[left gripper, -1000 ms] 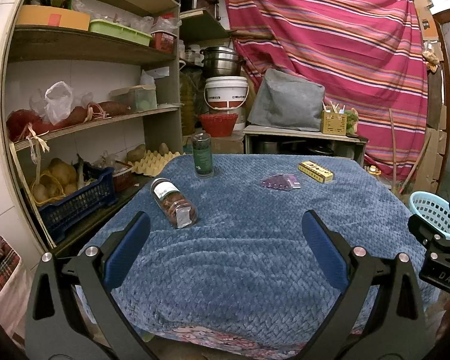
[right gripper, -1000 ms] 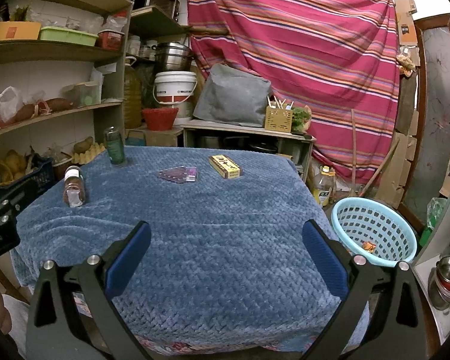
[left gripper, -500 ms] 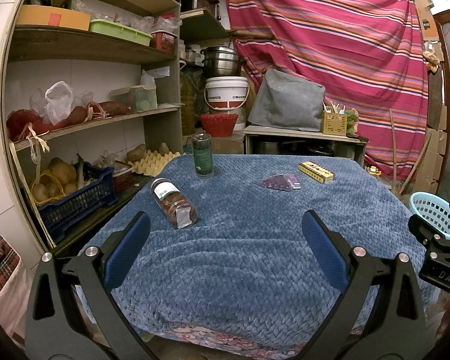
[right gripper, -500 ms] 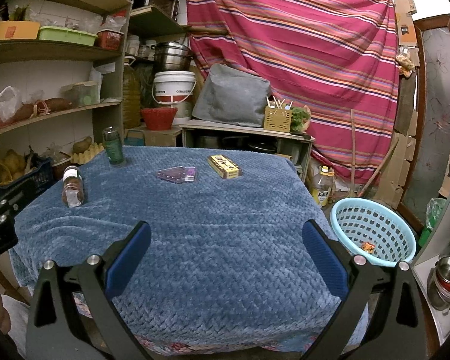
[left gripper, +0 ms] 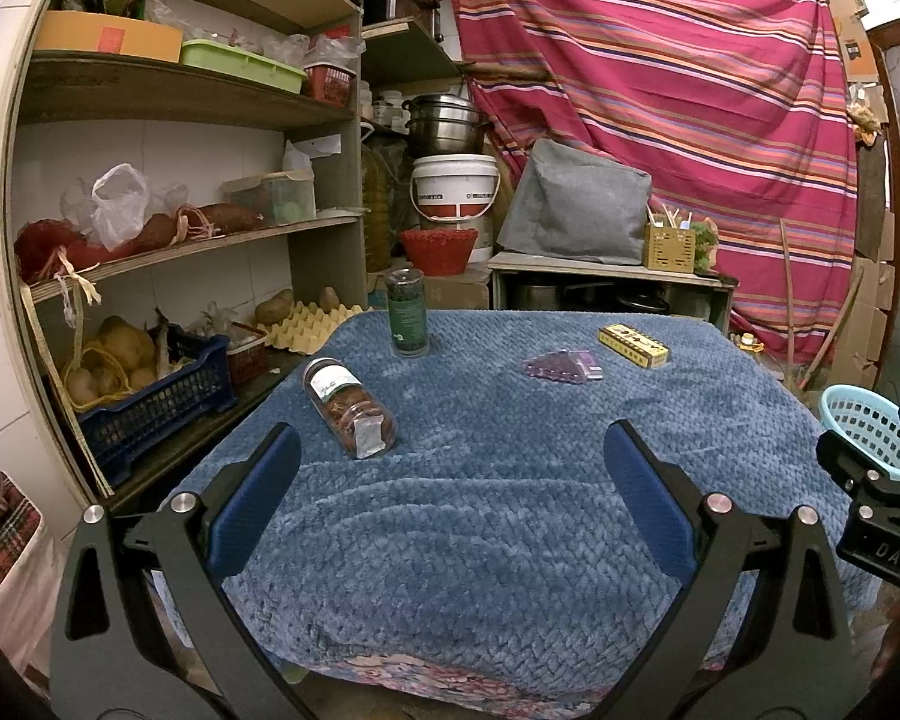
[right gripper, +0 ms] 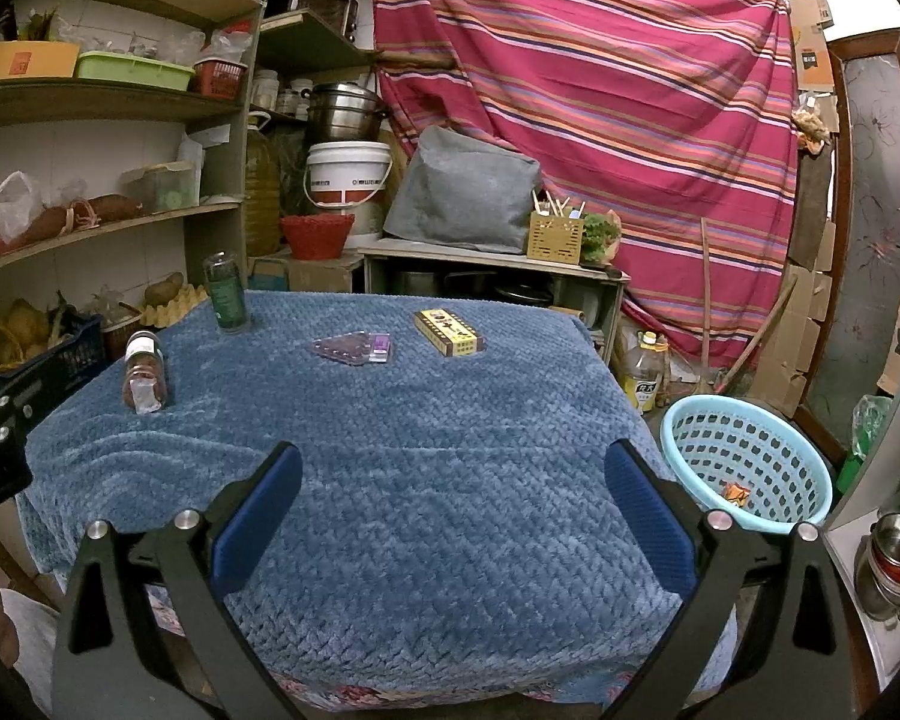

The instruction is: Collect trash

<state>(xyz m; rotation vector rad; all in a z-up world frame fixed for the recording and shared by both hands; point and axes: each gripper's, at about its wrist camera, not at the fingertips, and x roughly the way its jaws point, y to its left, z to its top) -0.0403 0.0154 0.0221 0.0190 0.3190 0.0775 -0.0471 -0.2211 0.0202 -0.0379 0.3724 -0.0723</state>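
On the blue blanket-covered table (left gripper: 480, 510) lie a clear jar on its side (left gripper: 350, 408), an upright dark green can (left gripper: 407, 312), a purple plastic packet (left gripper: 561, 366) and a yellow box (left gripper: 633, 346). The same jar (right gripper: 144, 381), can (right gripper: 227, 292), packet (right gripper: 354, 349) and box (right gripper: 448, 331) show in the right wrist view. A light blue basket (right gripper: 744, 459) stands on the floor right of the table, with a small orange scrap inside. My left gripper (left gripper: 450, 492) and right gripper (right gripper: 450, 492) are both open and empty, above the table's near edge.
Wooden shelves (left gripper: 168, 240) with potatoes, a blue crate (left gripper: 150, 396) and egg trays stand close on the left. A low bench (right gripper: 492, 264) with a grey bag, a bucket and pots is behind the table. An oil bottle (right gripper: 645, 375) and cartons are at right.
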